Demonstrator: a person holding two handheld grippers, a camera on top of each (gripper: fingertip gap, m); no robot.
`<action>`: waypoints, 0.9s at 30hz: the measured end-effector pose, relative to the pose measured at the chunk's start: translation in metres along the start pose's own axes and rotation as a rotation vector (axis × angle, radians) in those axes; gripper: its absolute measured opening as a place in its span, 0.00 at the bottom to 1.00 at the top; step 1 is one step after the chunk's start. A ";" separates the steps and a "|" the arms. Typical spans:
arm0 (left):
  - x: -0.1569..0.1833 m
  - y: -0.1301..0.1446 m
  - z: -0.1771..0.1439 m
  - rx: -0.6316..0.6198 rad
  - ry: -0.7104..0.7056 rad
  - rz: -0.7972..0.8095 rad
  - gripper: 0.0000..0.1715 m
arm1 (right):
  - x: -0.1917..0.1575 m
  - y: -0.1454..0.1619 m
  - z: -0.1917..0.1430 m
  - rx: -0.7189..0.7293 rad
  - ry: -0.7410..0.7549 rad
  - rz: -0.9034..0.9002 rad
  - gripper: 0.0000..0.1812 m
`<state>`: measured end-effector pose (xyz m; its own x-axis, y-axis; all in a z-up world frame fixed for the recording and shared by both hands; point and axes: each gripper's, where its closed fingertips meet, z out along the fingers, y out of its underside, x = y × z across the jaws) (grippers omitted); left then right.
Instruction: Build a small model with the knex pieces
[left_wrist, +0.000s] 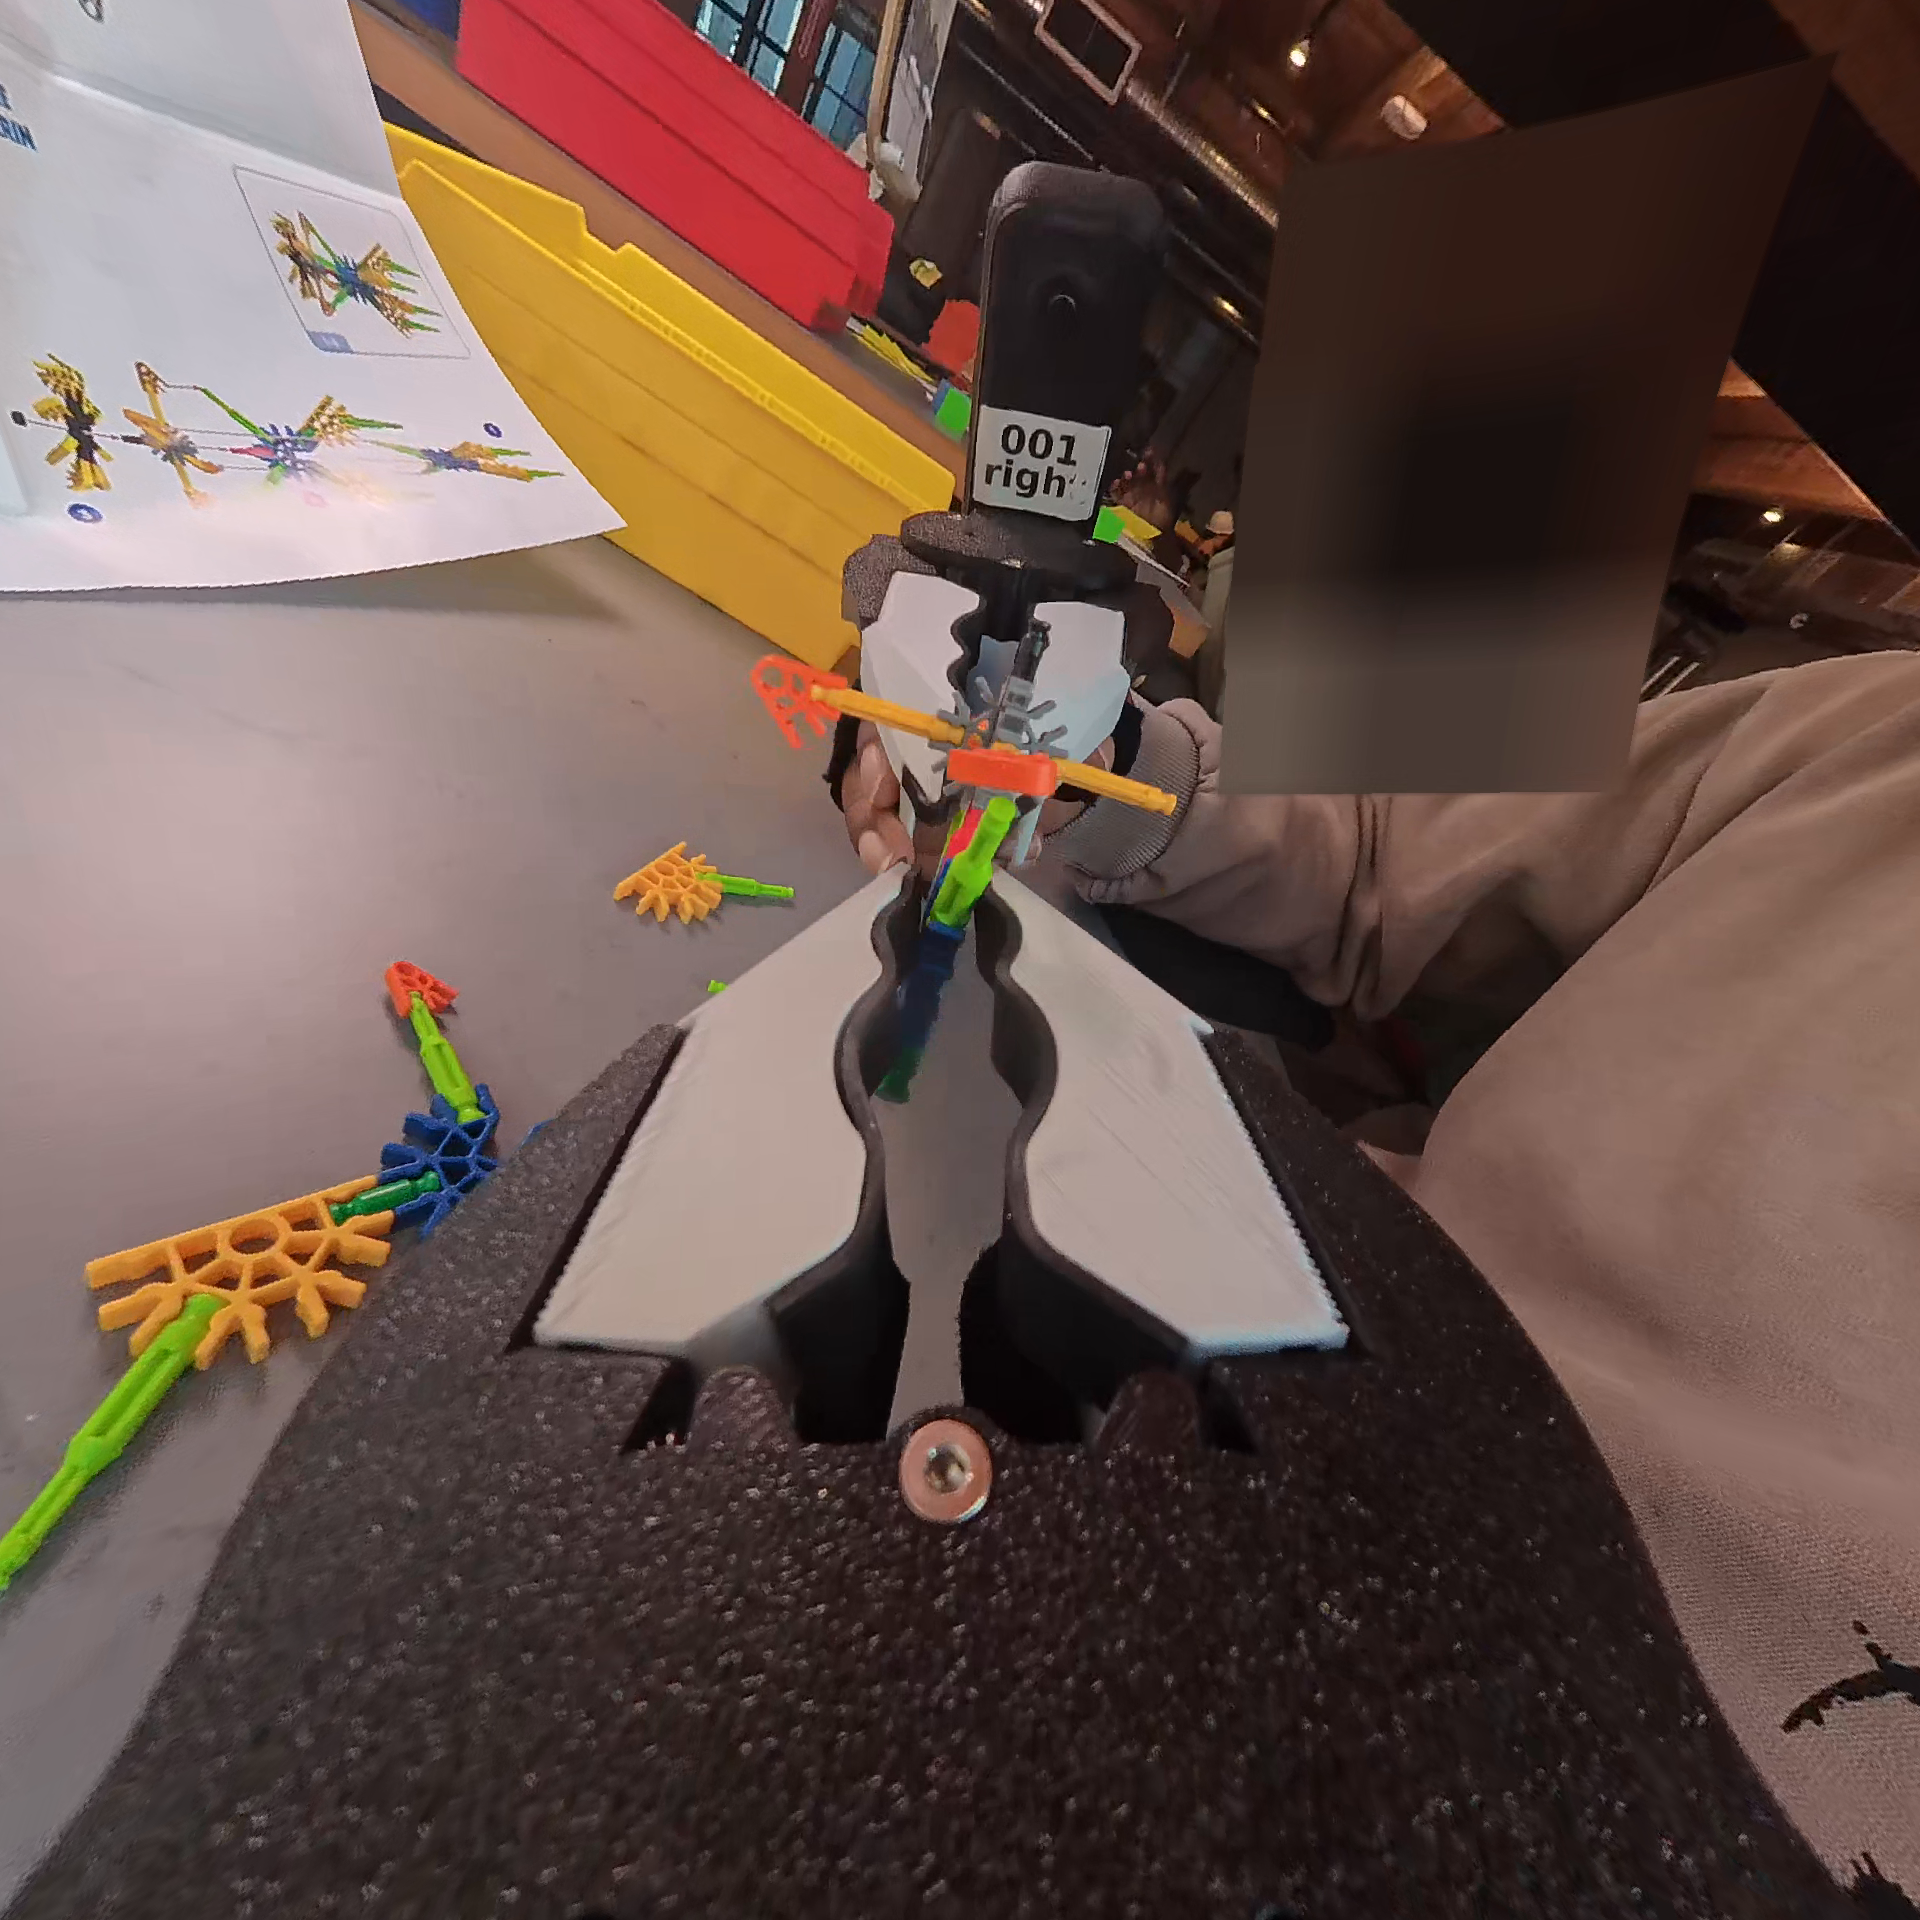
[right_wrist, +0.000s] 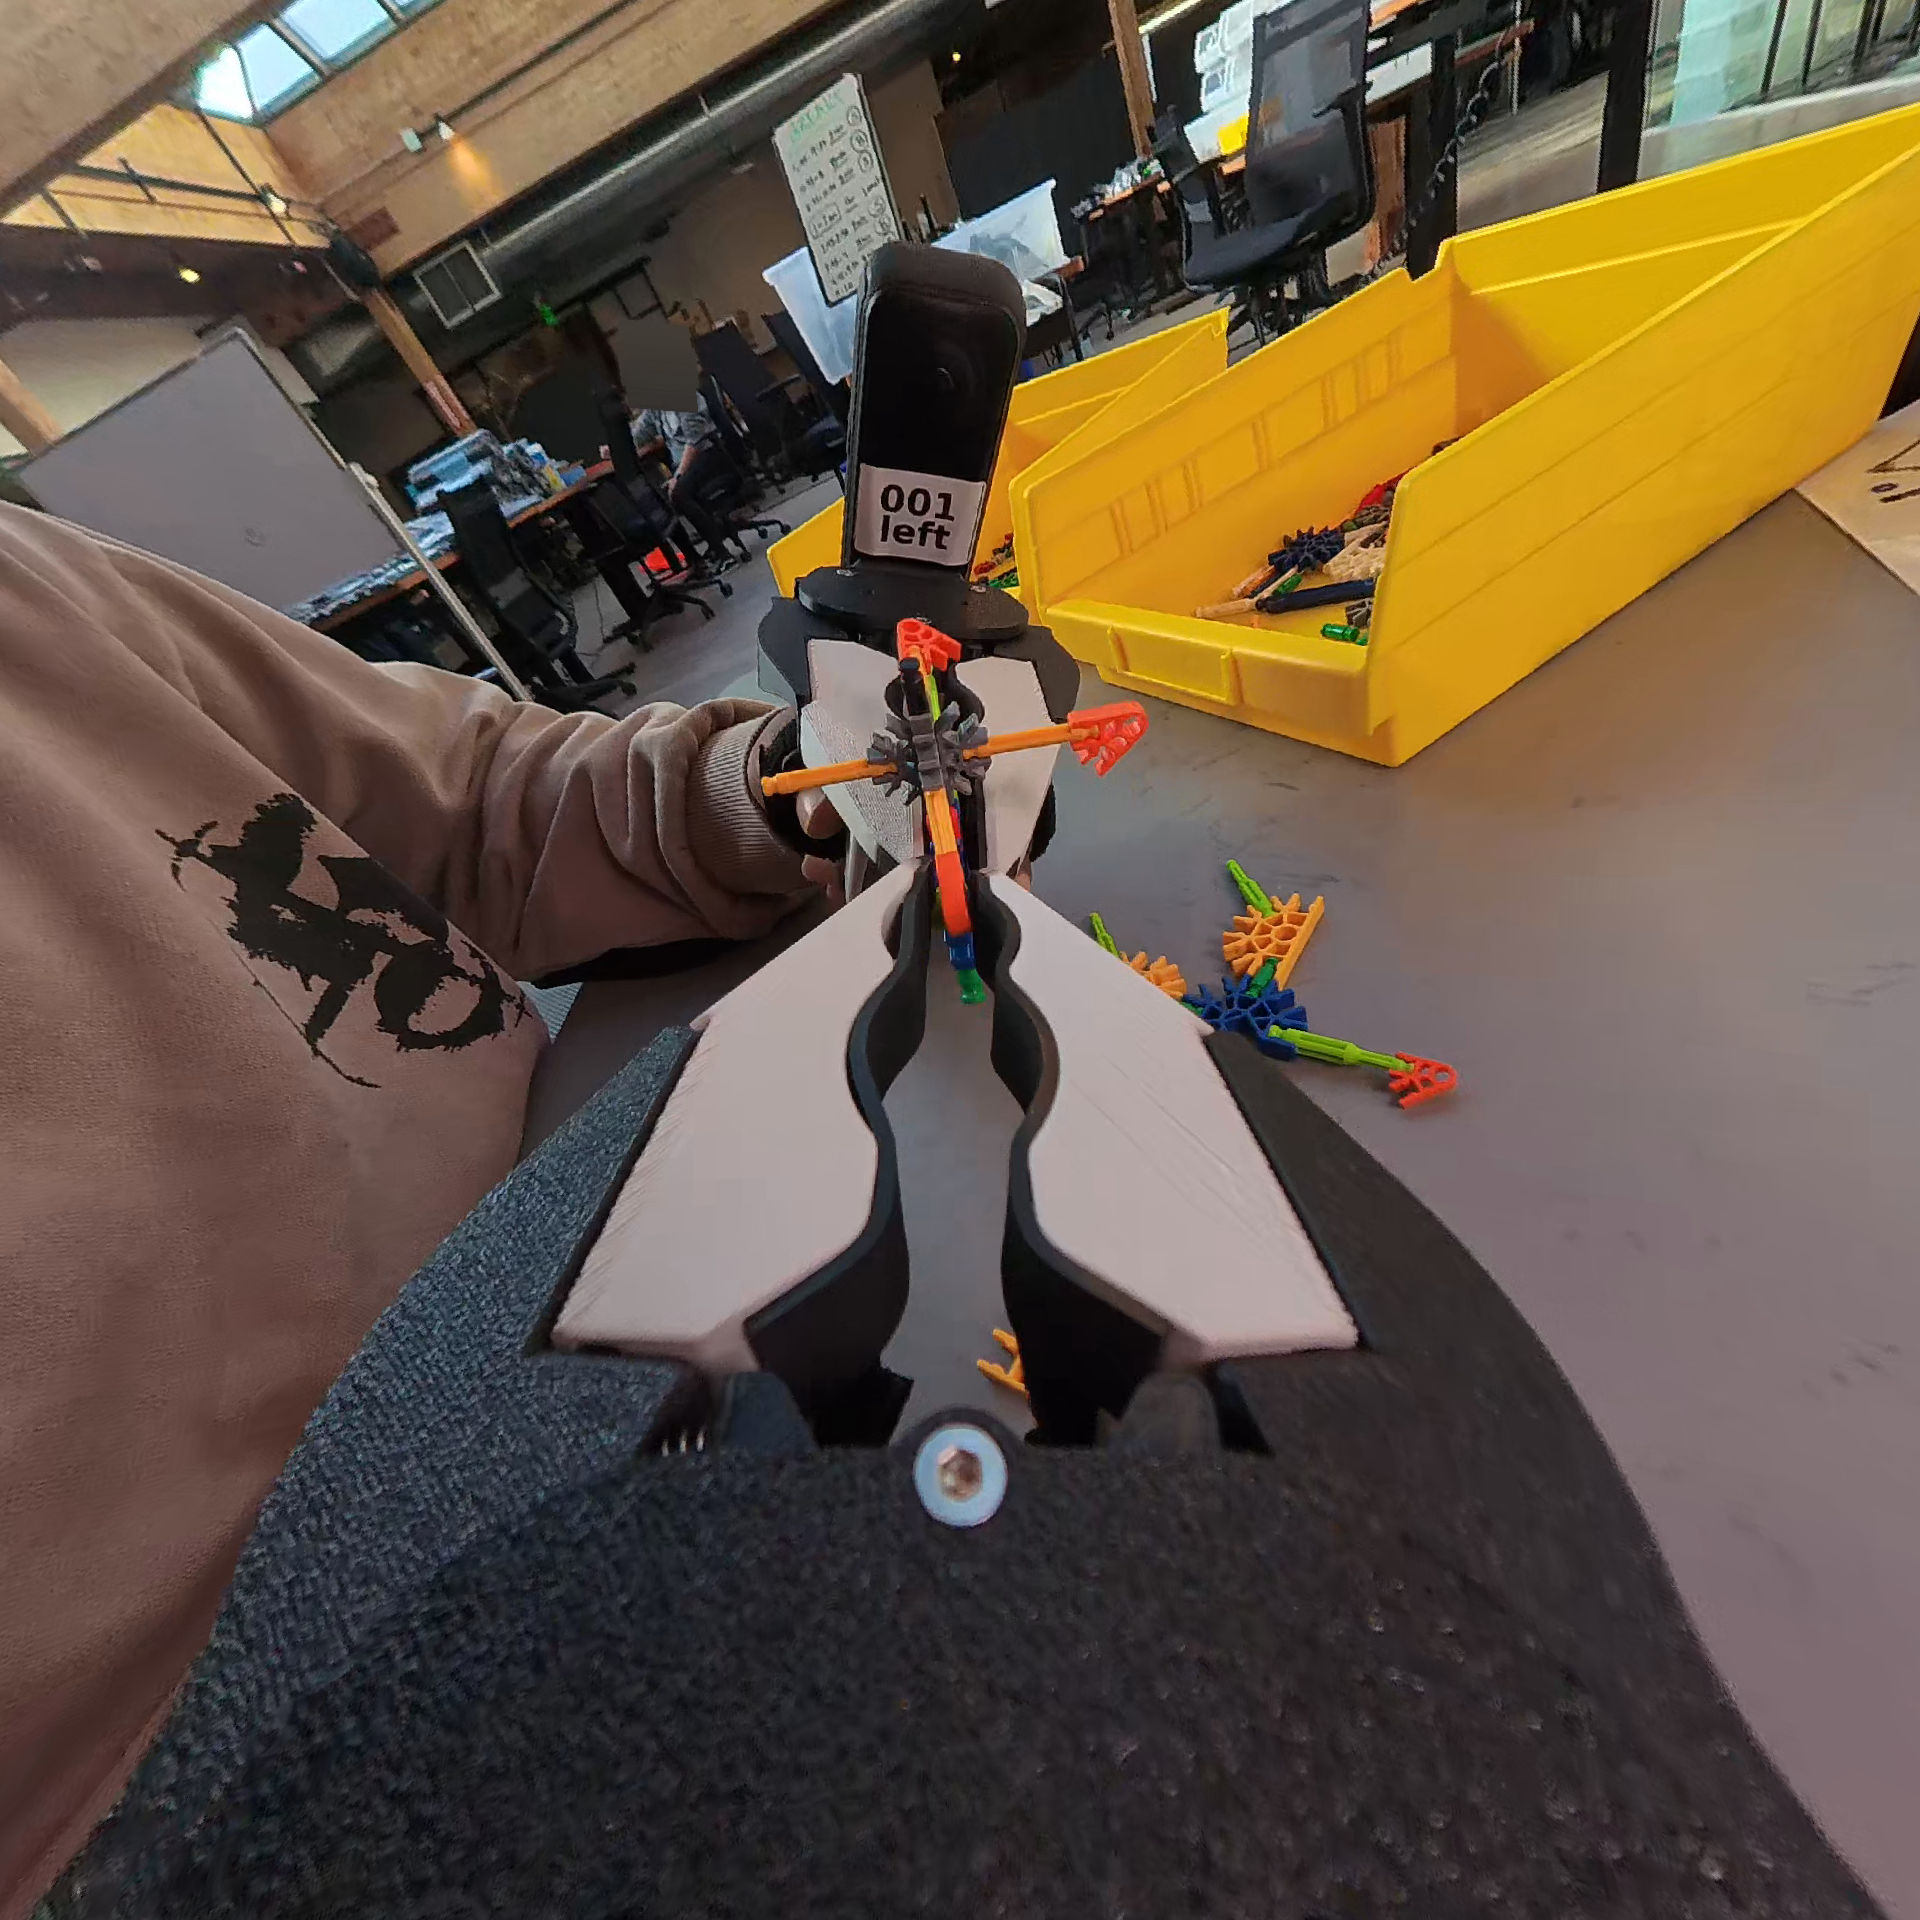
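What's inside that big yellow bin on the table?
The yellow bin holds loose construction-toy pieces: a dark blue snowflake-shaped connector, a dark rod, a small green rod, tan and reddish bits. The bin's front wall hides whatever lies nearer, and its far end looks bare.

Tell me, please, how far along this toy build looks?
Done: a grey hub assembly with orange rods and red connectors is joined. In hand: the left hand-held gripper and right hand-held gripper both clamp it. Left: a blue-hub cluster lies loose on the table; more parts in the yellow bin.
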<state>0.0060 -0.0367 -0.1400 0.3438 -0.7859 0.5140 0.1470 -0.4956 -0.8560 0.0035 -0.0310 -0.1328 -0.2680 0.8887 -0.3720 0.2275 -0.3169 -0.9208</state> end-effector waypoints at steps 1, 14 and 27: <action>0.000 0.000 0.000 0.000 0.000 0.002 0.05 | 0.000 0.000 0.000 0.000 0.000 0.008 0.02; 0.005 0.000 0.001 -0.015 0.024 -0.042 0.03 | 0.000 -0.009 -0.003 0.082 -0.044 0.093 0.04; -0.001 -0.009 -0.003 0.029 -0.040 0.046 0.08 | 0.004 -0.005 -0.003 0.052 -0.024 0.115 0.00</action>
<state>0.0013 -0.0331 -0.1330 0.3880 -0.7917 0.4719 0.1571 -0.4477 -0.8803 0.0040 -0.0250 -0.1291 -0.2658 0.8373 -0.4778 0.2094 -0.4336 -0.8764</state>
